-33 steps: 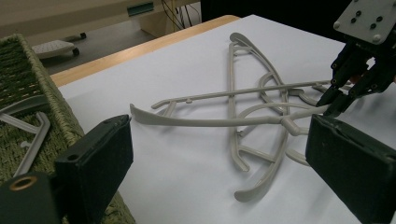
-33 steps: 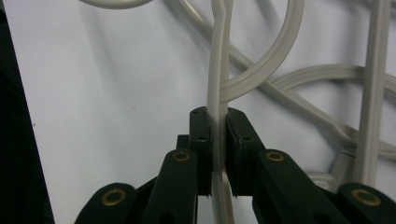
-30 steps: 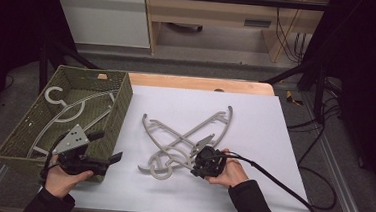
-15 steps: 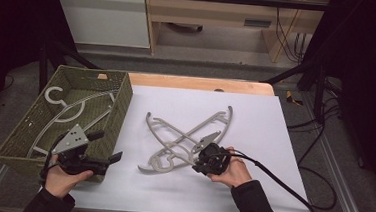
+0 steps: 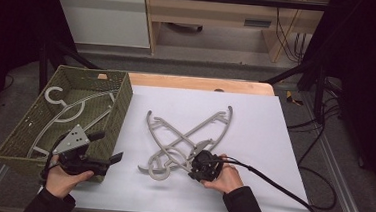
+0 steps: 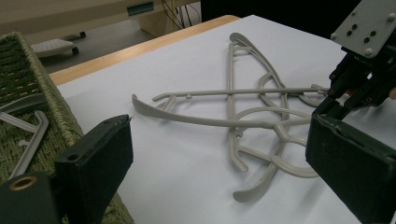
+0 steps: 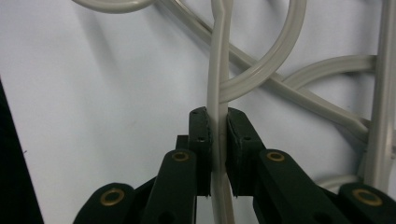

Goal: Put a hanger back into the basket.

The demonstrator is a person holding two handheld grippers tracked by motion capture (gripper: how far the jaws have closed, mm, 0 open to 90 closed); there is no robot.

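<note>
Right gripper (image 5: pixel 198 163): your jaws pinch a thin bar of one hanger (image 7: pixel 217 121). You grab there because the bar is slim and fits between the pads.
Hangers (image 5: pixel 186 136): two grey ones lie crossed on the white sheet (image 5: pixel 253 140), one on top of the other. Their hooks (image 5: pixel 157 170) point toward you, near your right hand.
Left gripper (image 5: pixel 105 150): your jaws stand wide apart and hold nothing. It waits by the basket's near corner, out of the way.
Basket (image 5: pixel 118 106): it sits at the left, just beside the sheet. One more hanger (image 5: pixel 68 110) lies inside, so the basket looks like the home for all of them.
Next, I think: lift slowly, since the crossed hangers may catch on each other.
</note>
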